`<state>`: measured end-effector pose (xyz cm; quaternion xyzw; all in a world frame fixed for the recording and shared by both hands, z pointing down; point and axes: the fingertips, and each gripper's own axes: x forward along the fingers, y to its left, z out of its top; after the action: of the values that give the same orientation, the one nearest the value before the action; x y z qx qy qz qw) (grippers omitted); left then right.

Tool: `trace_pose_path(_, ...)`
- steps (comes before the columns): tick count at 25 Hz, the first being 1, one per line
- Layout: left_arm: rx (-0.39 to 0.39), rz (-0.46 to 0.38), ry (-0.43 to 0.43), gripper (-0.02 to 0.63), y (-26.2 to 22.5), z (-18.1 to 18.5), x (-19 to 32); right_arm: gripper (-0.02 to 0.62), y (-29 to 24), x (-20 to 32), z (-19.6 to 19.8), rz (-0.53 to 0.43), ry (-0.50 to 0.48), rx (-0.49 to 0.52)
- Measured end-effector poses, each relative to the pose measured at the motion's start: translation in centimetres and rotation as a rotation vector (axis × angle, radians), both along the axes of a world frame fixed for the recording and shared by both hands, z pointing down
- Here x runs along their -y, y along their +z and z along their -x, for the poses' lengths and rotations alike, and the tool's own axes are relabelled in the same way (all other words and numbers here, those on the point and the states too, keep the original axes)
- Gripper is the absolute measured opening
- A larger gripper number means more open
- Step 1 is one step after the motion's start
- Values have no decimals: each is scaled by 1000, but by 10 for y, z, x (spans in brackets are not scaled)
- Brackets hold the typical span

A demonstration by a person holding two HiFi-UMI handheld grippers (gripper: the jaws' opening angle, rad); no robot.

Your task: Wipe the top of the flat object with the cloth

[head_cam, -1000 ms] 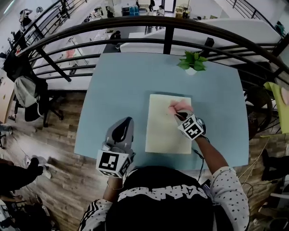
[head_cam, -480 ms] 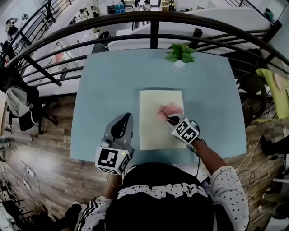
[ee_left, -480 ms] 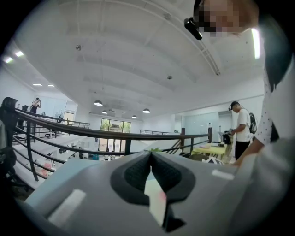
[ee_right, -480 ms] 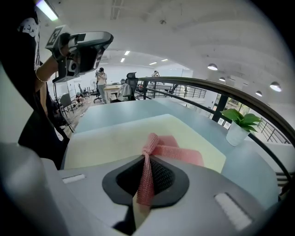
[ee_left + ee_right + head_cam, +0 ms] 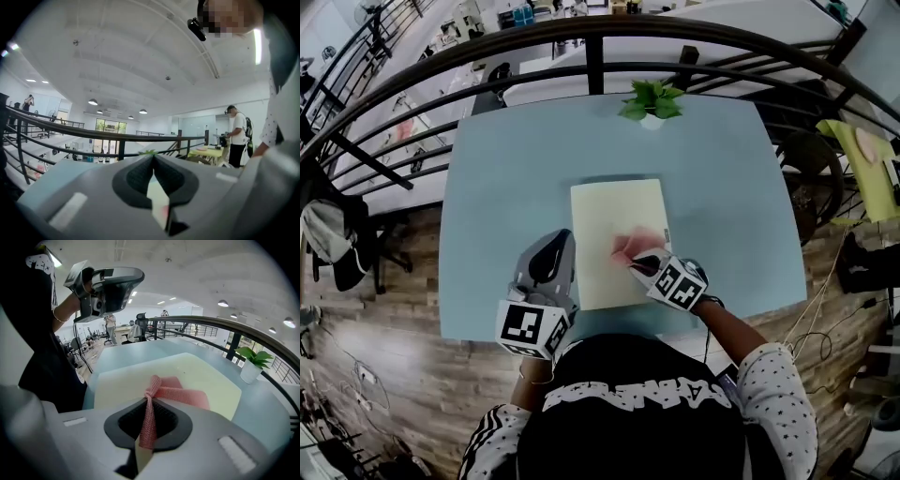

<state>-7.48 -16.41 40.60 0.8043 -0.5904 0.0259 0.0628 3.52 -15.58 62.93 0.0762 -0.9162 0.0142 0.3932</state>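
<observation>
Nothing here can be read as words or numbers. A band of white lettering (image 5: 628, 398) runs across the person's black top (image 5: 628, 441) in the head view, but it is too warped to make out. The marker cube (image 5: 530, 330) on the left gripper (image 5: 555, 242) and the one (image 5: 680, 284) on the right gripper (image 5: 630, 260) carry black-and-white square patterns, not letters.
</observation>
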Motion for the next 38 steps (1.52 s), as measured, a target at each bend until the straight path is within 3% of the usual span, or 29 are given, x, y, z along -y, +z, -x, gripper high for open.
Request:
trace_pose_path(21, 5, 19, 77, 0, 6, -27, 20, 14, -2, -77, -13, 214, -61, 19)
trace_pose_path(30, 7, 15, 82, 0, 4, -30, 23, 14, 0, -100, -15, 297, -153, -22)
trace_pose_path(38, 10, 6, 63, 0, 1, -23, 21, 14, -23, -64, -17, 344, -39, 121)
